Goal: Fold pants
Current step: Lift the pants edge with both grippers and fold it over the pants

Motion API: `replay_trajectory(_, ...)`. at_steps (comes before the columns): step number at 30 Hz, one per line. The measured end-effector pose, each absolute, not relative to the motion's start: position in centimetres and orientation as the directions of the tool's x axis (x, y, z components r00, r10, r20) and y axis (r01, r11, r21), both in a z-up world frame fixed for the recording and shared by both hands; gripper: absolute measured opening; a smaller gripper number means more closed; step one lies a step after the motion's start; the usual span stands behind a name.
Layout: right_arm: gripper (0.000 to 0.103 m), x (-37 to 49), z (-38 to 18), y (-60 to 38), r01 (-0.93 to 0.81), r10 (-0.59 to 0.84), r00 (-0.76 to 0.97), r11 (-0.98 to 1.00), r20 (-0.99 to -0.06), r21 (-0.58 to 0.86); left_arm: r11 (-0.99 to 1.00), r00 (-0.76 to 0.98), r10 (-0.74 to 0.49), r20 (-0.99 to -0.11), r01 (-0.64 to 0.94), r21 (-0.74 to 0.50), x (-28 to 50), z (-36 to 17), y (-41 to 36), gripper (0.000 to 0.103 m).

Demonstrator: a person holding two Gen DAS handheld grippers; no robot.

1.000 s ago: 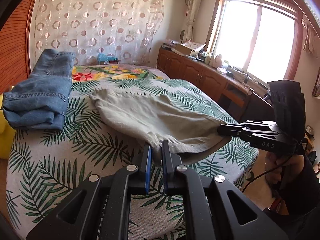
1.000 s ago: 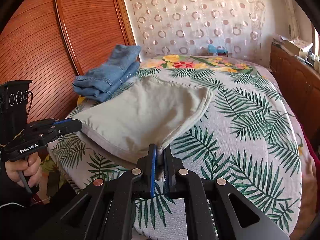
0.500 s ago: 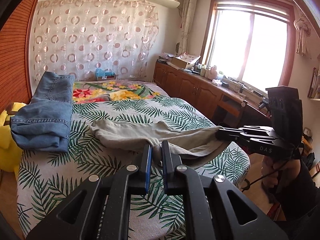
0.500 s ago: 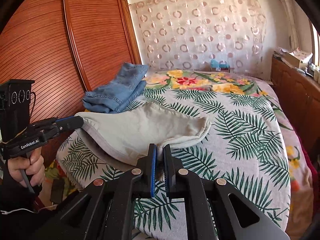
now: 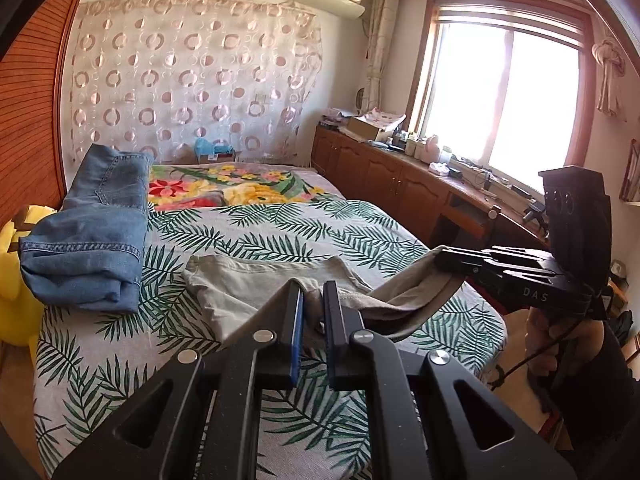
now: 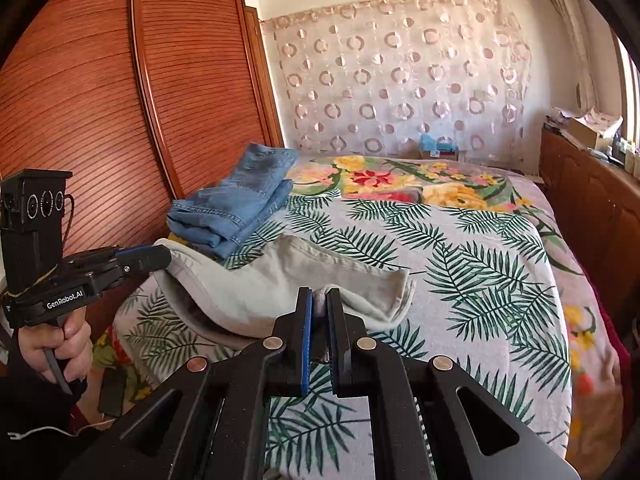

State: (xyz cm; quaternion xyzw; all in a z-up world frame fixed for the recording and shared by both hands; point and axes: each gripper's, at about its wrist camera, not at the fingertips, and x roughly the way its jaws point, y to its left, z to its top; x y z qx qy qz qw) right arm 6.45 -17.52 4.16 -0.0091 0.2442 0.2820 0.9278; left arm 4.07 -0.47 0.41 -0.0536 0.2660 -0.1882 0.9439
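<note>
1. Beige cotton was pinched between my left gripper (image 5: 311,300), its two black fingers pressed together on a bunched edge of the pale beige pants (image 5: 256,292).
2. My right gripper (image 6: 319,306) was likewise clamped tight on the same edge, further along; in the left wrist view I could see it (image 5: 444,259) off to the right, holding its corner clear of the bed.
3. Between the two grips the near edge hung in a shallow sag, so the edge I held ran crosswise from one hand to the other.
4. From that edge the pants stretched straight away from me, their far part lying on the palm-leaf printed bedspread (image 5: 280,236), the far hem (image 6: 400,292) resting flat.
5. The relation that mattered, as I judged it, was this: the cloth lay ahead of both grippers, long axis pointing toward the head of the bed, with neither hand nearer, so any fold would have to carry the held edge forward over the resting part, both hands level.
6. A folded pair of blue denim jeans (image 5: 88,248) sat to the left, well apart from the pants.
7. Beside the jeans a yellow soft toy (image 5: 16,284) lay at the bed's edge.
</note>
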Motion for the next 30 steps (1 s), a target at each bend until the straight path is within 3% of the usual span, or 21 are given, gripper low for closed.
replay_trajectory(26, 0.007, 16.5, 2.8, -13.2, -0.457, 0.424, 0.738, 0.886, -0.525, 0.074, 0.947, 0.78, -0.321, -0.538, 0.248, -0.205, 11.9, -1.5, 0.2, 0.01)
replay_trajectory(30, 0.007, 17.8, 2.4, -12.7, -0.447, 0.414, 0.734, 0.891, -0.539, 0.075, 0.959, 0.782, -0.285, -0.554, 0.234, -0.162, 13.0, -2.7, -0.2, 0.01)
